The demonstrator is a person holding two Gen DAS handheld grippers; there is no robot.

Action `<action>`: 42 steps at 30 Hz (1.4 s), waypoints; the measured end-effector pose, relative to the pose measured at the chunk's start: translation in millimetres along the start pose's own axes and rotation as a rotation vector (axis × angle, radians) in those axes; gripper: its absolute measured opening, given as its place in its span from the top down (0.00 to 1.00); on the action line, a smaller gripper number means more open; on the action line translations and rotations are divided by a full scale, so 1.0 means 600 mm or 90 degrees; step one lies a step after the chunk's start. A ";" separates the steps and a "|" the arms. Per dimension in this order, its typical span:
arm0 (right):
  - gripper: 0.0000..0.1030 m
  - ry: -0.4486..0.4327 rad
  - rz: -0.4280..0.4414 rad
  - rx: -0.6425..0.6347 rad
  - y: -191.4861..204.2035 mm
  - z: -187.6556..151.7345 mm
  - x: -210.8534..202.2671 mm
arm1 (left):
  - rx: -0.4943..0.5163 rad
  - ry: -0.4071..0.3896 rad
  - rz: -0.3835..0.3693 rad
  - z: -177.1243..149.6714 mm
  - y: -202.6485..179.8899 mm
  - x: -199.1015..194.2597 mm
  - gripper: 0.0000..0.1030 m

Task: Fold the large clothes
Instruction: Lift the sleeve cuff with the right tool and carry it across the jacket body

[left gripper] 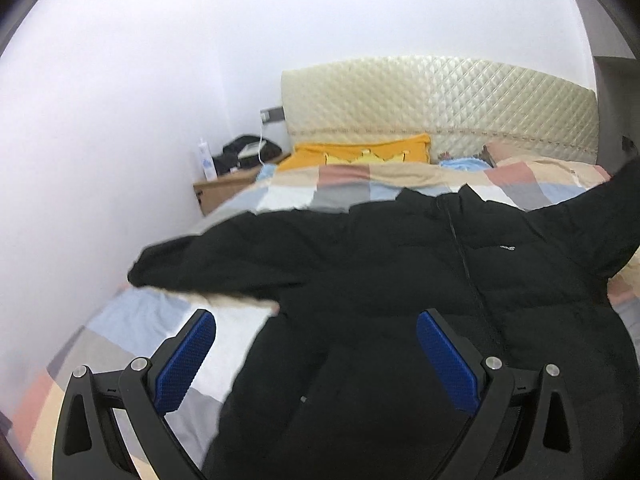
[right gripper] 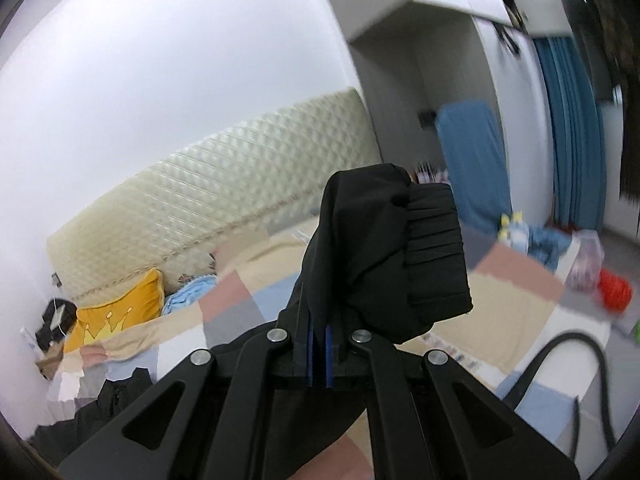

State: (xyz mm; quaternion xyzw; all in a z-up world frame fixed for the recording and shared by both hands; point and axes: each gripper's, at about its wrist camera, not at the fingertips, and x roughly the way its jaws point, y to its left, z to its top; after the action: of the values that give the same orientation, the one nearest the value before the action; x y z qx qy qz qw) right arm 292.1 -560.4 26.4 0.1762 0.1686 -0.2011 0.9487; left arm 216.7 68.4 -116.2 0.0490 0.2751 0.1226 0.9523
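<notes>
A black puffer jacket [left gripper: 400, 272] lies front up on the checked bedspread [left gripper: 132, 328], zip closed, its left sleeve [left gripper: 208, 260] stretched out to the left. My left gripper [left gripper: 316, 352] is open and empty, hovering over the jacket's lower left part. My right gripper [right gripper: 319, 340] is shut on the jacket's other sleeve near its ribbed cuff [right gripper: 432, 248] and holds it lifted above the bed. That raised sleeve shows at the right edge of the left wrist view [left gripper: 608, 208].
A quilted cream headboard [left gripper: 440, 96] backs the bed, with a yellow pillow [left gripper: 360, 154] and a light blue cloth [left gripper: 464, 164]. A bedside table [left gripper: 224, 190] with a bottle stands at the left wall. Blue curtains [right gripper: 572, 128] and floor clutter [right gripper: 600, 280] lie to the right.
</notes>
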 end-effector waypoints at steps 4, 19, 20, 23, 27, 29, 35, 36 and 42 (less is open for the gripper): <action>0.96 -0.038 0.013 -0.055 0.117 0.025 -0.054 | -0.003 0.000 -0.010 0.002 0.015 0.003 0.01; 0.96 -0.078 0.130 -0.286 0.531 -0.176 -0.144 | -0.109 0.019 -0.079 -0.023 0.118 0.017 0.01; 0.96 -0.075 0.148 -0.306 0.561 -0.205 -0.146 | -0.115 0.022 -0.081 -0.025 0.125 0.019 0.01; 0.96 -0.052 0.189 -0.342 0.625 -0.276 -0.147 | -0.127 0.020 -0.083 -0.026 0.146 0.021 0.01; 0.96 -0.001 0.247 -0.387 0.698 -0.396 -0.143 | -0.174 0.018 -0.087 -0.031 0.181 0.027 0.01; 0.96 0.035 0.265 -0.403 0.721 -0.461 -0.130 | -0.193 0.019 -0.087 -0.034 0.193 0.031 0.01; 0.93 0.144 0.292 -0.450 0.752 -0.624 -0.092 | -0.193 0.027 -0.079 -0.047 0.208 0.047 0.01; 0.93 0.171 0.299 -0.461 0.752 -0.646 -0.084 | -0.200 0.031 -0.080 -0.048 0.212 0.051 0.01; 0.85 0.293 0.320 -0.516 0.760 -0.708 -0.042 | -0.235 0.051 -0.091 -0.054 0.228 0.071 0.01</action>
State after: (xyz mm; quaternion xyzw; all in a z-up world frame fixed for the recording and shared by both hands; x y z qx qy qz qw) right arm 365.9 9.5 -216.7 -0.1304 0.3893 0.1578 0.8981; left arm 205.9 212.4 -143.1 -0.1508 0.2880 0.1050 0.9398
